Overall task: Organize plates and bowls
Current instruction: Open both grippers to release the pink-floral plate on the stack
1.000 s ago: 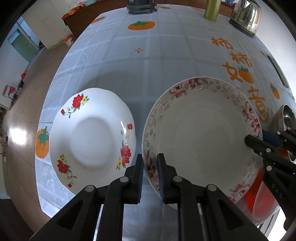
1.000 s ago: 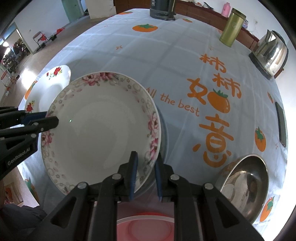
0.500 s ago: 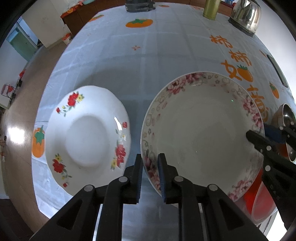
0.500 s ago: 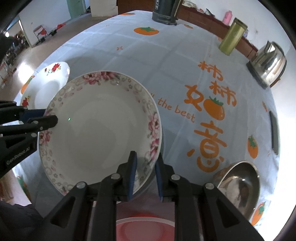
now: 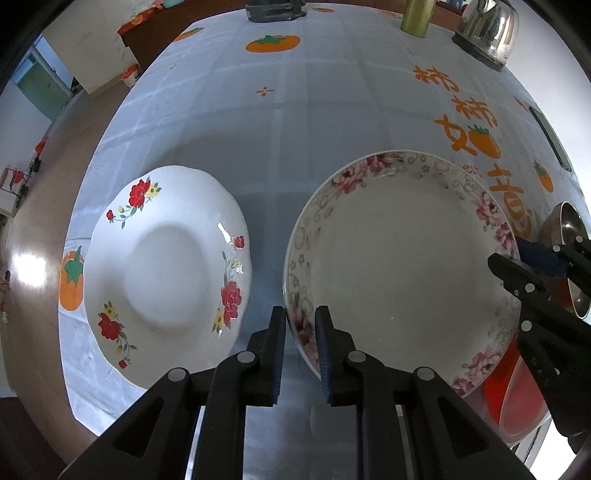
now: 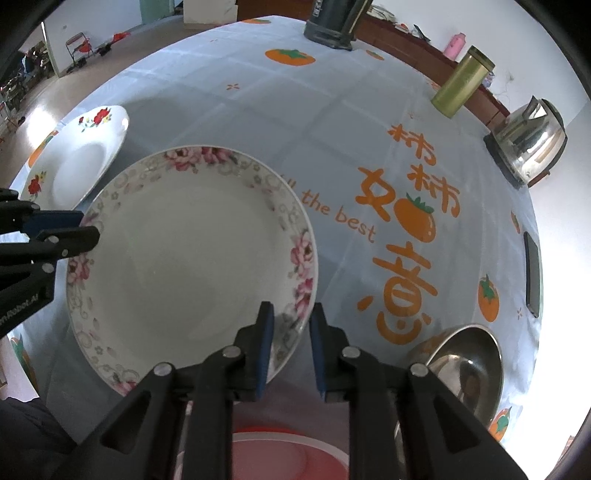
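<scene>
A white plate with a pink flower border (image 5: 399, 266) (image 6: 184, 266) hangs a little above the tablecloth, its shadow under it. My left gripper (image 5: 300, 317) is shut on its near-left rim, and that gripper (image 6: 85, 229) also shows at the left edge of the right wrist view. On the opposite rim my right gripper (image 6: 290, 314) is shut too, seen as well at the right of the left wrist view (image 5: 517, 258). To the left, a white deep plate with red flowers (image 5: 166, 269) (image 6: 74, 162) lies on the cloth.
A red-rimmed dish (image 6: 288, 458) sits under my right gripper at the near table edge. A steel bowl (image 6: 465, 365) stands to its right. Farther back are a kettle (image 6: 528, 144), a green canister (image 6: 461, 81), a dark appliance (image 6: 332, 22) and a phone (image 6: 532, 273).
The right gripper has tilted slightly, shifting its view of the table. Both grippers keep the same hold on the pink-flowered plate, which stays about where it was.
</scene>
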The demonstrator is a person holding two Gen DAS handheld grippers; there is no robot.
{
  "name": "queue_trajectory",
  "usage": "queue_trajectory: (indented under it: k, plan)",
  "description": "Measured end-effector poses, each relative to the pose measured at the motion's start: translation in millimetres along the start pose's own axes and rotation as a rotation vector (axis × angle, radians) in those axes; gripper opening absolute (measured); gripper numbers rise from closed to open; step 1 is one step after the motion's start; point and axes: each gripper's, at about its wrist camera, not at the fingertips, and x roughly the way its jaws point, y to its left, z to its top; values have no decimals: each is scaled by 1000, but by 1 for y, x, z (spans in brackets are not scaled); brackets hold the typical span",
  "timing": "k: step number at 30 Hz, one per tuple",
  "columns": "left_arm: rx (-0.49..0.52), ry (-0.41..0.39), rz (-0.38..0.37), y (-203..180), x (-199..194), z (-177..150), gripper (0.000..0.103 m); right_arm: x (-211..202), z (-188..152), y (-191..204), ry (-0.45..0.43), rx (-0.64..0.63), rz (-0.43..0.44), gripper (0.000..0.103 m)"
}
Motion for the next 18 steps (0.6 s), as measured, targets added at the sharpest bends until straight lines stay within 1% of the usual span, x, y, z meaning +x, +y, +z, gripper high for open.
queue_trajectory:
  k: [6,8,10,11,12,14,16,17,18]
  plan:
    - [-4,-20,0,0,-6,-1,18,1,-2,4,-2,-32,-18,20]
    - [-9,-31,3,1,-8,-1,18,2,-2,7,3,-67,-31,24]
    - [-16,-26,-1,2,-8,-2,18,2,-2,8,2,-76,-17,32]
    - [-20,-23,-5,4,-8,-2,18,2,-3,8,-2,-65,6,41]
    - [-19,-22,-1,4,-8,-4,18,2,-3,8,-5,-62,21,43]
    - [-19,-19,0,4,-9,-4,18,2,-5,12,-7,-82,6,43]
    - [-23,-13,-8,5,-10,-5,18,2,-6,12,-9,-77,11,45]
    - [-24,-11,-11,6,-9,-4,20,2,-6,12,-11,-71,16,45]
    - [-26,-8,-13,6,-10,-5,25,1,-6,10,-13,-63,26,46]
